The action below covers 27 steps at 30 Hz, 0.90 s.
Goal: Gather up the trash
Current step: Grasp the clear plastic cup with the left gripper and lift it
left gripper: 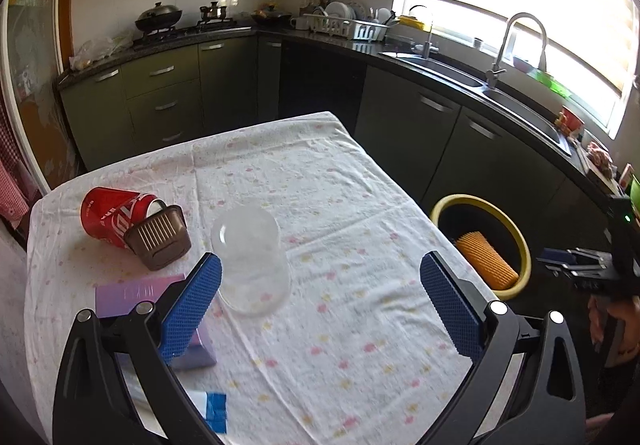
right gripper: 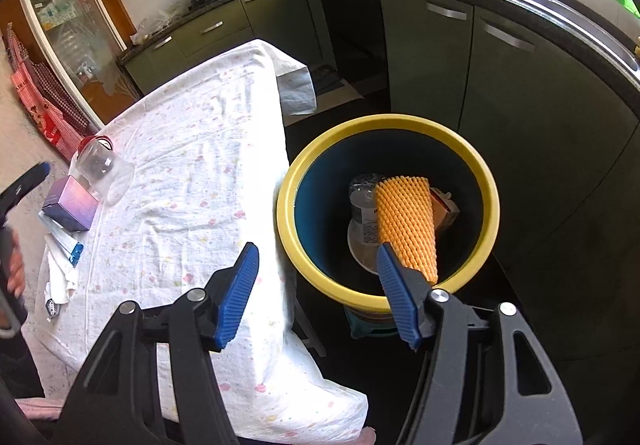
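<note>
A table under a white dotted cloth (left gripper: 340,185) carries the trash. A clear plastic jar (left gripper: 250,257) lies on its side just inside the left finger of my left gripper (left gripper: 320,259), which is wide open and touches nothing. Further left are a dented red cola can (left gripper: 112,215), a brown ribbed tub (left gripper: 160,241) and a purple box (left gripper: 132,295). My right gripper (right gripper: 316,249) hangs open and empty over the near rim of the yellow-rimmed bin (right gripper: 288,221). Inside the bin lie an orange foam net (right gripper: 406,221), a clear bottle (right gripper: 362,213) and a carton (right gripper: 444,209).
The bin (left gripper: 524,245) stands on the floor off the table's right edge. Dark kitchen cabinets (right gripper: 500,93) and a sink counter run behind it. A blue-and-white packet (left gripper: 212,405) lies at the table's near edge. A person's hand (right gripper: 14,269) shows at the left.
</note>
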{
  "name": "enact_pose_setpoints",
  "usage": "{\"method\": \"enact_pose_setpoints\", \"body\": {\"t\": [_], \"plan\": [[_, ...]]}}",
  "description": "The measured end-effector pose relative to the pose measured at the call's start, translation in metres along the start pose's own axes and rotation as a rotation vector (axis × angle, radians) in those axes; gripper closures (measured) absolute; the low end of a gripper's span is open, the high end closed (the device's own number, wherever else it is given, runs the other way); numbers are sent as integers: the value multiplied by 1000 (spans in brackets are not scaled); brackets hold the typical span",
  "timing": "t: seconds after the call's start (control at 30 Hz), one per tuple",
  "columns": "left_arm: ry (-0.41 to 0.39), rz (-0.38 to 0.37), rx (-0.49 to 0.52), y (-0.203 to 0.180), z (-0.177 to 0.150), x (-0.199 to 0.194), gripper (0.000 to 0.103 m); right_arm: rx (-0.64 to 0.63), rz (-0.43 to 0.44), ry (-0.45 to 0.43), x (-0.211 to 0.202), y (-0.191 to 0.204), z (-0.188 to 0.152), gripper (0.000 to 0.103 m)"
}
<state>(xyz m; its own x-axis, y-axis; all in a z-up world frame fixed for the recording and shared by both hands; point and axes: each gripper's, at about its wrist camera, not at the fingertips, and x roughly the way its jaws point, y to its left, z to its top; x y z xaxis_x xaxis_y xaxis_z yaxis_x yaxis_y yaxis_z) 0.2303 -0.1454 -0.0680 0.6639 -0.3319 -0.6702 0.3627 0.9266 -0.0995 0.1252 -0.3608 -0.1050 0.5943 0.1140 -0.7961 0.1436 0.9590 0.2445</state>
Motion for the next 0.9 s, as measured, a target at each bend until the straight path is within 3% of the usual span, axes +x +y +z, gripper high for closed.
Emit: {"method": "enact_pose_setpoints", "body": {"t": [0.37,0.7,0.77,0.9], "plan": [[105,46,-42,19,13,57,5,17,41,37,16,-5,-5,42],[143,109,-46,20,14,81,7,11,64,71,32,-1,-8,41],[151,115,-49,21,14,86,10,11,65,77,34,-1,-8,41],[193,131,-52,21,11,100,27,14,72,86,38,-1,-10,41]]}}
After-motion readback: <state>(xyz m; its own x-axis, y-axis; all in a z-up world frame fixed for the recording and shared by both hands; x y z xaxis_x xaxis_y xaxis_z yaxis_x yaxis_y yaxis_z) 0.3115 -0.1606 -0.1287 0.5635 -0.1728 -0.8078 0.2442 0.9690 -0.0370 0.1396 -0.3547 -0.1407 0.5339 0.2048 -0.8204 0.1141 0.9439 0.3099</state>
